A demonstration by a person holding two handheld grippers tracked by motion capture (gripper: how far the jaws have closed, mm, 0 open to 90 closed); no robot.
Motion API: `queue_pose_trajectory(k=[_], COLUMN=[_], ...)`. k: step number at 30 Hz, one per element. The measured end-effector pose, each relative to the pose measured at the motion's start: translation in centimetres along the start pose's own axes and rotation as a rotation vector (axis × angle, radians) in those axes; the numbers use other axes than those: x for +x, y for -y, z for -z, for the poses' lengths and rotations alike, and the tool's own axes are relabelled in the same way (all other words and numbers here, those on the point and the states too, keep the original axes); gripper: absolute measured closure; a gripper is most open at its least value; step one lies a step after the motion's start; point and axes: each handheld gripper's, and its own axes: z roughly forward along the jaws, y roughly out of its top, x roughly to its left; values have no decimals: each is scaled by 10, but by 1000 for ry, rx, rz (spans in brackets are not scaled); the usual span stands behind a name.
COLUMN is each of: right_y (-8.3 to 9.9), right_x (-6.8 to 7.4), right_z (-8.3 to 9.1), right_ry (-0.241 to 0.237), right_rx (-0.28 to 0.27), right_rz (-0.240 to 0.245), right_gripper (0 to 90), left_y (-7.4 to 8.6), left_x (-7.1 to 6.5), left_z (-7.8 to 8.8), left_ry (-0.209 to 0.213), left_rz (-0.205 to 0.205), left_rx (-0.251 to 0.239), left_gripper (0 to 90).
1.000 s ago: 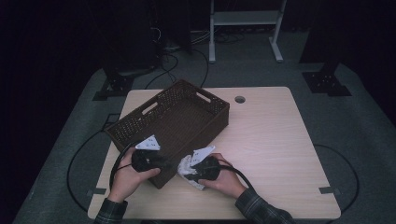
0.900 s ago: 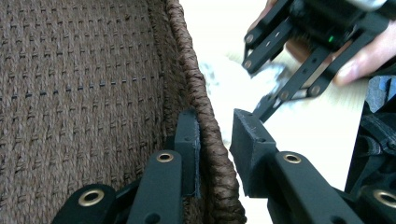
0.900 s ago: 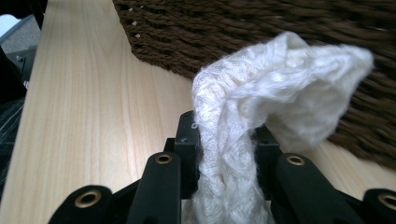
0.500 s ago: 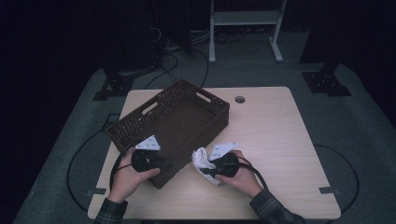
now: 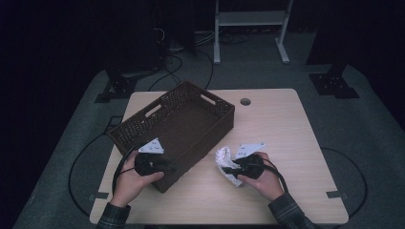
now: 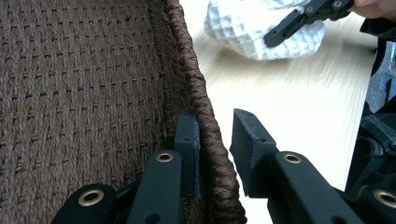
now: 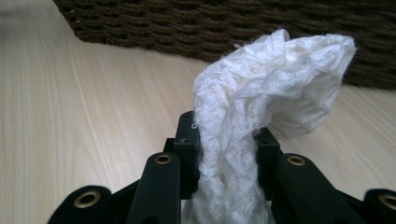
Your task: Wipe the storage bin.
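Note:
A dark brown woven basket (image 5: 181, 119) stands at an angle on the left half of the wooden table (image 5: 286, 124). My left gripper (image 5: 169, 168) is at the basket's near corner. In the left gripper view its jaws straddle the braided rim (image 6: 205, 107), one inside the wall and one outside, shut on it (image 6: 215, 135). A crumpled white cloth (image 5: 223, 156) hangs just right of the basket, pinched in my right gripper (image 5: 227, 169). In the right gripper view the cloth (image 7: 275, 74) bulges up from between the shut jaws (image 7: 224, 135), with the basket wall (image 7: 233, 23) behind.
The table has a small round cable hole (image 5: 245, 101) at its back edge. Bare wood stretches to the right of the cloth and along the front edge. A white frame (image 5: 248, 19) and black stand feet (image 5: 334, 81) sit on the floor beyond the table.
My right gripper has carried the white cloth to the right, away from the basket's side. The left gripper and the basket have stayed put.

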Motion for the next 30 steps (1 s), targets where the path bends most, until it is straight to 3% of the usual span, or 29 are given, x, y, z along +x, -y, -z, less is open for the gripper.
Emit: queue_pose_trajectory(k=[10,17,30], right_y=[16,23,32], right_x=[-11,-15,-20], right_z=[23,30,45], right_ry=[49,81,117], right_rx=[-16,-14,-24], right_rz=[-56,-66,-87], right_gripper=[698,697,695], left_y=[-1,0,-1], left_x=[0,2,0], left_z=[2,19,30], left_ry=[-3,-24,1], left_rz=[-1,2,-11], left_rx=[-1,-29,-21], left_gripper=[688,668,799])
